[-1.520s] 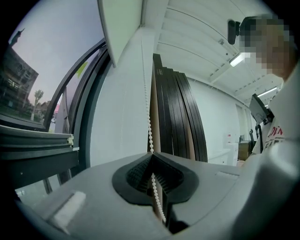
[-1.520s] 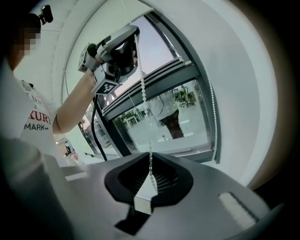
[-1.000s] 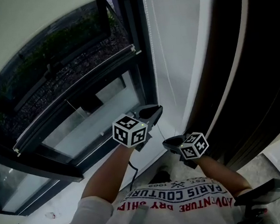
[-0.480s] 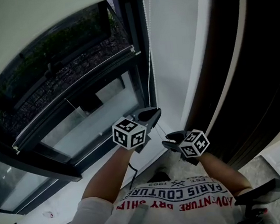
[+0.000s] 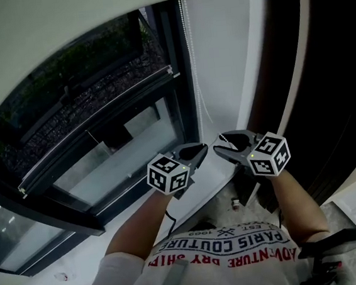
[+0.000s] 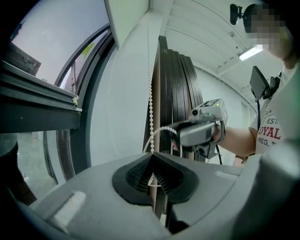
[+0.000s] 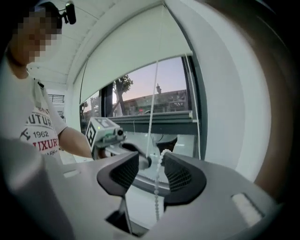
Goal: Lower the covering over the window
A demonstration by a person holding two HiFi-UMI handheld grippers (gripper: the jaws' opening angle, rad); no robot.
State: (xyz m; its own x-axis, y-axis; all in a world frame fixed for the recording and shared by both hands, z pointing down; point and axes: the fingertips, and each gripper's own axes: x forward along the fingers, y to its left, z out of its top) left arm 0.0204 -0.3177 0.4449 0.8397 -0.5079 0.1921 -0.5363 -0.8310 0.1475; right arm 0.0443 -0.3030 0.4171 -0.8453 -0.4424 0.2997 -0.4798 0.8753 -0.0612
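One view, its own, shows the left gripper clamping the bead chain.

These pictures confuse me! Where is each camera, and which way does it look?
Head view: on the person's head, looking down at window, left gripper, right gripper, forearms.
Left gripper view: on that gripper, shut on the bead chain, facing right gripper and shirt.
Right gripper view: on that gripper, jaws just opening, chain between, facing window, left gripper.
All share the chain.
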